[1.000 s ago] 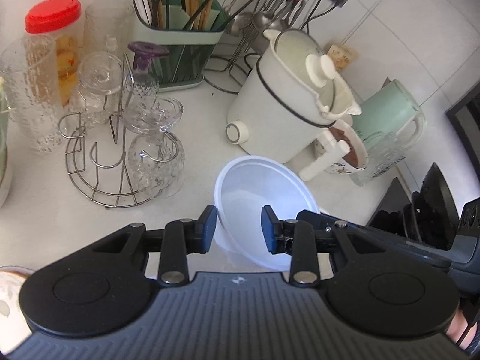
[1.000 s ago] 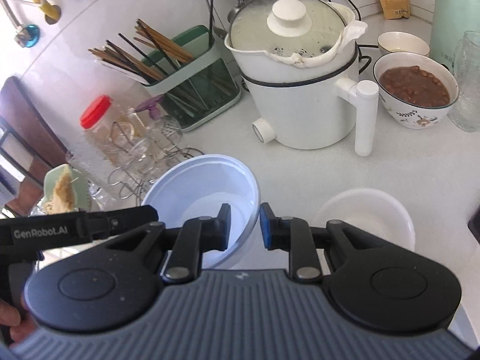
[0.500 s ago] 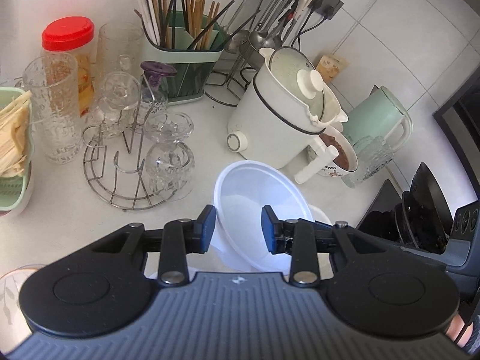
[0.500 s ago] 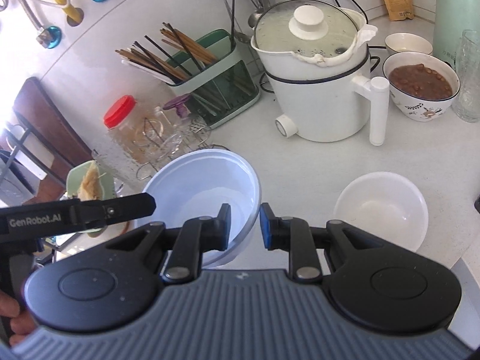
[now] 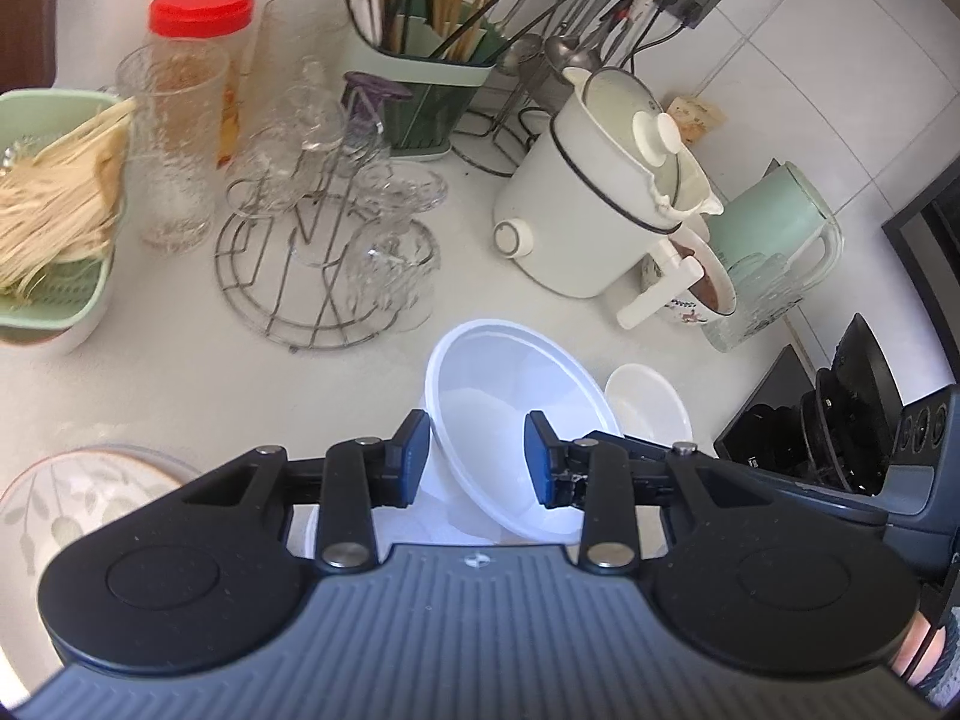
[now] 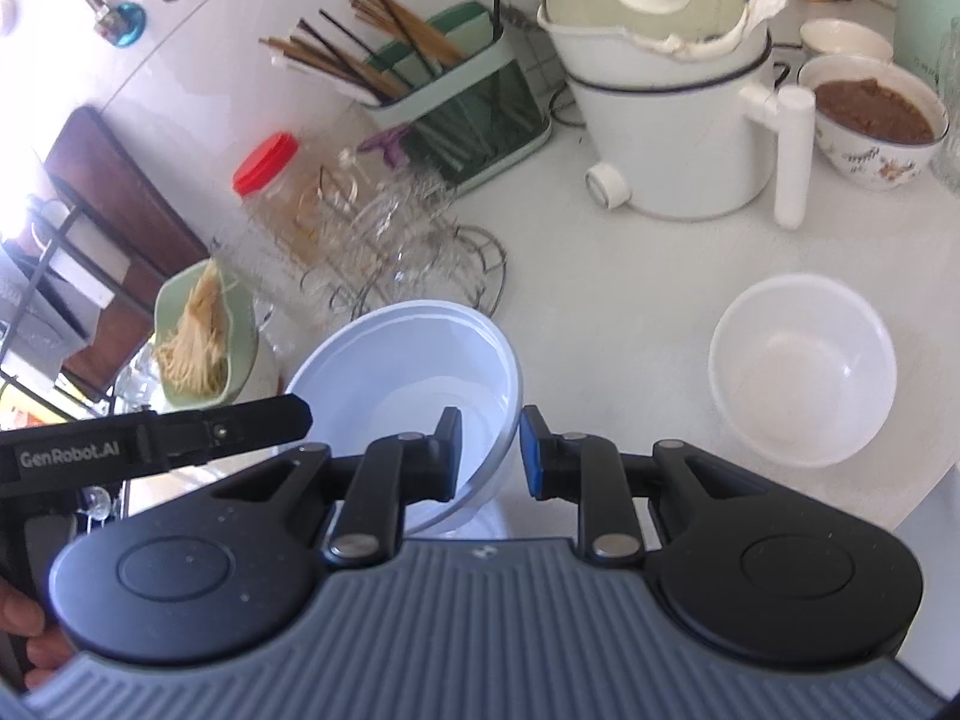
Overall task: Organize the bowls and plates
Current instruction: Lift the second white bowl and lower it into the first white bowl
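Note:
A large translucent white bowl (image 5: pixel 516 396) hangs tilted above the counter, its mouth toward me. My left gripper (image 5: pixel 477 459) is shut on its near left rim, one pad outside the wall and one inside. My right gripper (image 6: pixel 491 444) is shut on the opposite rim of the same bowl (image 6: pixel 408 372), with the wall pinched between its blue pads. In the right wrist view the left gripper's black side reaches the bowl's left edge. A smaller white bowl (image 6: pixel 804 369) stands upright on the counter to the right. A leaf-patterned plate (image 5: pixel 78 492) lies at the lower left.
A wire rack of glasses (image 5: pixel 324 264), a red-lidded jar (image 5: pixel 201 12), a green colander of noodles (image 5: pixel 54 228) and a chopstick holder (image 5: pixel 432 84) crowd the back. A white electric pot (image 6: pixel 672 108), a bowl of brown food (image 6: pixel 876 120) and a mint kettle (image 5: pixel 774 228) stand at the right, with a black stove (image 5: pixel 840 420) beyond.
Both grippers have drawn back from the counter together with the large bowl between them. More of the counter shows, and the colander, the plate and the small bowl have come into the left wrist view.

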`<state>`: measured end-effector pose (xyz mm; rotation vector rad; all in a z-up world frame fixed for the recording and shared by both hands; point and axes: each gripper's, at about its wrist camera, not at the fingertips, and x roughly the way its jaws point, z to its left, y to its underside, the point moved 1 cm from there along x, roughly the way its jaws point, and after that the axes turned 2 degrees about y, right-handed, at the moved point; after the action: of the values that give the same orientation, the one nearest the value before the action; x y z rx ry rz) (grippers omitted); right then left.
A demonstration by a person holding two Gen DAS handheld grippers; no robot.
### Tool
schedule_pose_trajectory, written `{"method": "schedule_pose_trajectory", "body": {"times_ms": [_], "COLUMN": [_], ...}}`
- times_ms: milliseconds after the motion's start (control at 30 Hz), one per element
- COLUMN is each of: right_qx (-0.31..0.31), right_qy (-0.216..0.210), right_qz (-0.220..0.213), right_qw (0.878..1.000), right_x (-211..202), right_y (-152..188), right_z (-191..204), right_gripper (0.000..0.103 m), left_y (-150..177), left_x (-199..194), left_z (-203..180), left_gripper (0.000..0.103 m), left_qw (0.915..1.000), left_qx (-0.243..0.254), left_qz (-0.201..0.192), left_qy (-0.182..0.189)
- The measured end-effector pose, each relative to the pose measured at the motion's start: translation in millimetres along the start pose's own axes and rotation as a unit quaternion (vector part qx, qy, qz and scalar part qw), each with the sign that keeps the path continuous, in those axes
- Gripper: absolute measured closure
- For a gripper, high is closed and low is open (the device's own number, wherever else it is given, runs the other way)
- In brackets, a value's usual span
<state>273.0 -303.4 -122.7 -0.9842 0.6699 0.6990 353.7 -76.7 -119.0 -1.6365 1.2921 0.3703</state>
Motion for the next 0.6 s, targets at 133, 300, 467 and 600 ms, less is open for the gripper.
{"method": "schedule_pose_trajectory", "body": {"times_ms": [133, 300, 467, 600], "right_qx": [-0.002, -0.004, 0.004, -0.006], "right_qy": [-0.001, 0.003, -0.003, 0.002], "right_qz": [0.014, 0.034, 0.044, 0.058], "right_qw": [1.0, 0.999, 0.999, 0.998], "right_x": [3.5, 8.4, 13.7, 22.4], "right_y": [6.0, 15.3, 22.1, 27.8], "right_z": [5.0, 9.0, 12.5, 18.9], "right_gripper": [0.079, 0.079, 0.079, 0.079], "left_y": [8.0, 19.5, 27.7, 33.4], "left_x": [-4.4, -4.8, -2.7, -0.3], "left_z": [6.8, 14.9, 26.7, 36.4], "left_gripper": [0.065, 0.065, 0.065, 0.065], "left_qw": [1.0, 0.9998, 0.999, 0.9982], "left_qx": [-0.005, -0.011, -0.026, -0.029], "left_qz": [0.002, 0.014, 0.03, 0.042], "left_qy": [-0.002, -0.007, -0.019, -0.03]}}
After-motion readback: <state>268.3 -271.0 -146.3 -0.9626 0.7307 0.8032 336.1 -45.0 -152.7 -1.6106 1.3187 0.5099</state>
